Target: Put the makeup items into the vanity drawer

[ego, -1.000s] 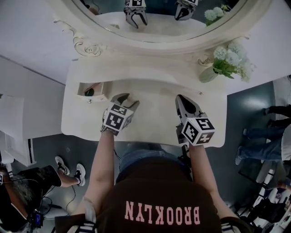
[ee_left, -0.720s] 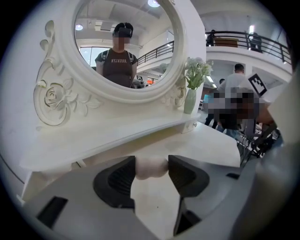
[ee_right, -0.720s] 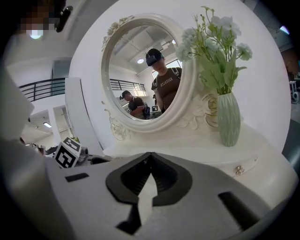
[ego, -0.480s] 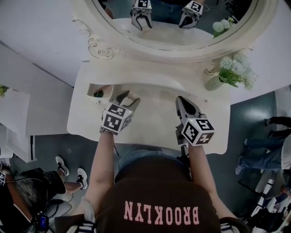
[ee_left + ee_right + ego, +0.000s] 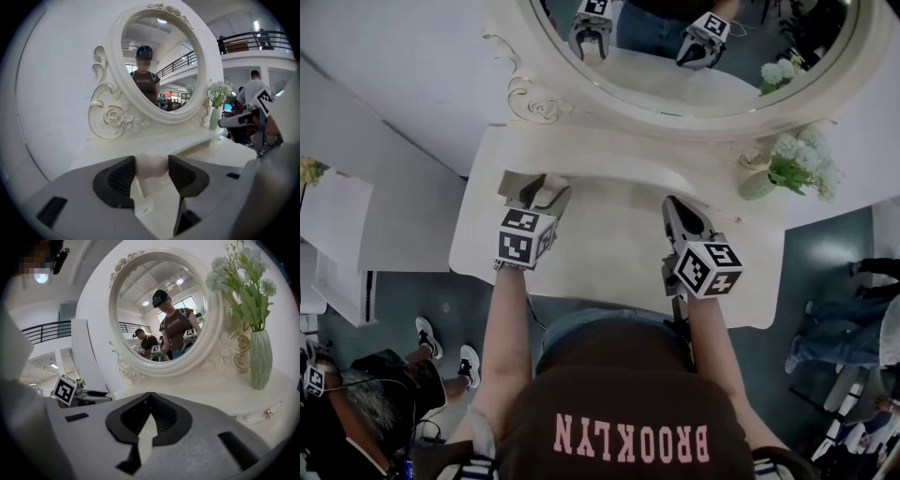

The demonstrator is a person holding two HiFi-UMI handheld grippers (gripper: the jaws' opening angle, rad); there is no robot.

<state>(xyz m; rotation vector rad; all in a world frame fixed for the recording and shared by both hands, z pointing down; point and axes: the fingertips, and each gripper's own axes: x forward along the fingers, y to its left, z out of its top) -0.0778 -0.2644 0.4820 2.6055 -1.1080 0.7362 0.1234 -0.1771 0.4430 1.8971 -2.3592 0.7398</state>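
Pale pink makeup item [image 5: 151,169] in left tongs [image 5: 152,163], right tongs [image 5: 149,397] closed

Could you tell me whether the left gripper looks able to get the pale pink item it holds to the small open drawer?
Probably yes: the left gripper, its fingers shut on the pale pink item, appears to hang right over the open drawer, and nothing shows between them.

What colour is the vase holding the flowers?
The vase is pale green; it shows best in the right gripper view.
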